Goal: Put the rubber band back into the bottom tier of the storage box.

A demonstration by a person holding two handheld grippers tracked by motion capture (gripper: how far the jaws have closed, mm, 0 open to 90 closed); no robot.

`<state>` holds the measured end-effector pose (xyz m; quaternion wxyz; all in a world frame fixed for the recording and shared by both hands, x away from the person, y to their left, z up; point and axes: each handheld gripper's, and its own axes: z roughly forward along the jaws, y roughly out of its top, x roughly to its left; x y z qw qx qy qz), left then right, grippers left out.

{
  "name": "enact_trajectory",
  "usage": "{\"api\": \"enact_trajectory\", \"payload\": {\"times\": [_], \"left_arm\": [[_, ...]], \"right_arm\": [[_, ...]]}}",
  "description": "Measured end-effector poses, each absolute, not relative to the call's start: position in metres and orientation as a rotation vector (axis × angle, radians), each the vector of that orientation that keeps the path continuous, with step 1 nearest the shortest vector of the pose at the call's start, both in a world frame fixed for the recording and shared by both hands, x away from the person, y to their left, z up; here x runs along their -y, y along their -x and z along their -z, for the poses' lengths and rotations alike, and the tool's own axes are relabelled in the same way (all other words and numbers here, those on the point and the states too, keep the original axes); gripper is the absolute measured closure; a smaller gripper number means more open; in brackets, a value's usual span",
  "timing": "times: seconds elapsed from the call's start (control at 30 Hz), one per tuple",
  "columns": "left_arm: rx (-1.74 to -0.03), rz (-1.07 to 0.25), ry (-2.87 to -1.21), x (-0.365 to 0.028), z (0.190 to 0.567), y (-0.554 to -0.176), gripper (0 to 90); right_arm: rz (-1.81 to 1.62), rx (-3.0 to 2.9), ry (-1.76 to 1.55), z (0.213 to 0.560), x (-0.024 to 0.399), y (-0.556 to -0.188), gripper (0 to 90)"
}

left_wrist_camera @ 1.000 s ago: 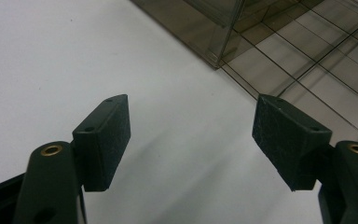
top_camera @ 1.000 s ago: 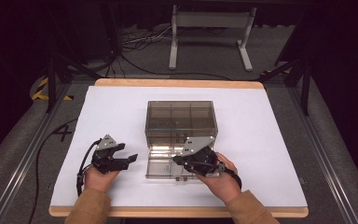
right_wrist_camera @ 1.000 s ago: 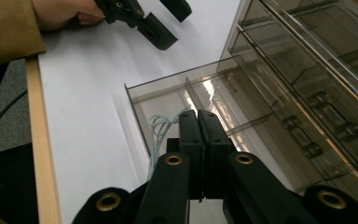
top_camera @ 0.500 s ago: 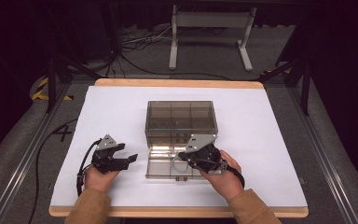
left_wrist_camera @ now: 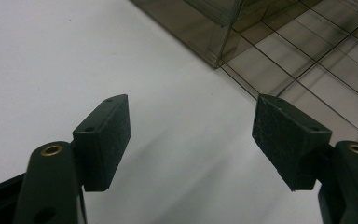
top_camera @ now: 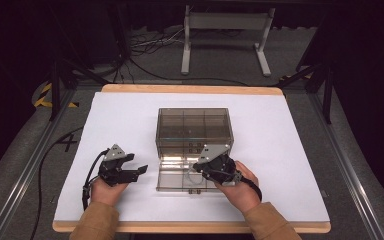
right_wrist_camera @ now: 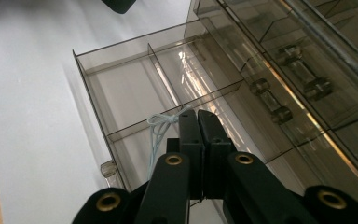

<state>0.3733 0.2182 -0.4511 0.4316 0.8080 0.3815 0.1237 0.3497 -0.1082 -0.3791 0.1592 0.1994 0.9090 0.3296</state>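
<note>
My right gripper (right_wrist_camera: 196, 122) is closed on a pale string (right_wrist_camera: 161, 125), just over the open drawer (right_wrist_camera: 121, 88). I judge the next move is lowering it inside. My left gripper (left_wrist_camera: 193, 140) waits wide beside.

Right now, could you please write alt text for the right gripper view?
The right gripper, jaws shut, pinches a pale blue string over the pulled-out drawer of a smoky clear organizer on a white table.

The right tongs (right_wrist_camera: 197, 116), closed, pinch a pale thread (right_wrist_camera: 161, 125) over the pulled-out drawer (right_wrist_camera: 121, 93) of the smoky plastic cabinet (right_wrist_camera: 307, 56).
</note>
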Motion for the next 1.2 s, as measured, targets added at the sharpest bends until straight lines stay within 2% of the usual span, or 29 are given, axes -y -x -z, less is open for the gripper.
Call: {"api": "enact_trajectory", "payload": {"times": [1.2], "left_arm": [[-0.950, -0.304, -2.022, -0.217, 0.451, -0.373, 28.6]], "right_arm": [[-0.819, -2.688, -0.578, 0.410, 0.106, -0.363, 87.6]]}}
